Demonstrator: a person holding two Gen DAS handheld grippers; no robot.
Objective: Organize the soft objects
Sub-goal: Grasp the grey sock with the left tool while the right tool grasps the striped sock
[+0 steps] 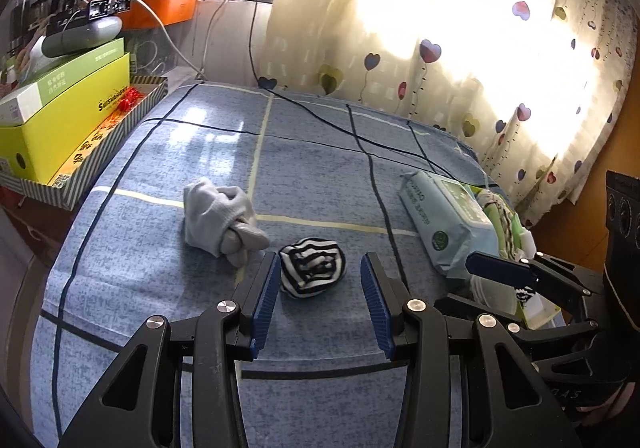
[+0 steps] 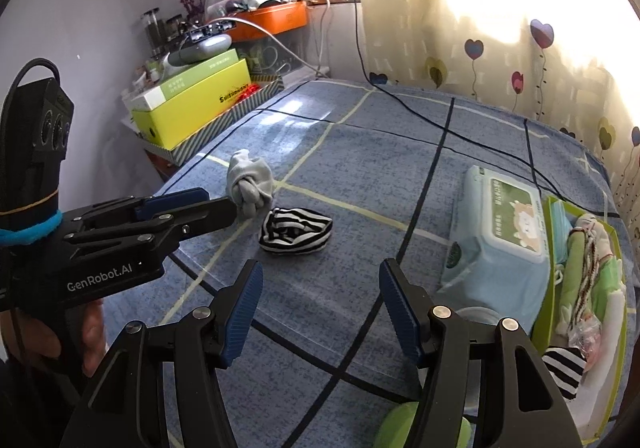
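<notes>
Two hand-held grippers hover over a bed (image 1: 168, 288) covered in a blue checked sheet. The left gripper (image 1: 318, 280) holds its blue-padded fingers (image 1: 266, 300) apart, framing a rolled black-and-white striped sock (image 1: 313, 267) that lies on the sheet untouched. Just beside the sock, toward the left edge of the bed, sits a knotted grey sock bundle (image 1: 222, 217). The right gripper (image 2: 320, 308) also has its fingers spread with nothing between them, over bare sheet nearer the camera than the striped sock. To the right lies a pale blue pack of wet wipes (image 2: 496, 236), and beside it a green-rimmed box (image 2: 616, 288) holding folded soft items, another striped piece (image 2: 562, 368) among them. Heart-print curtains (image 1: 460, 28) glow behind.
</notes>
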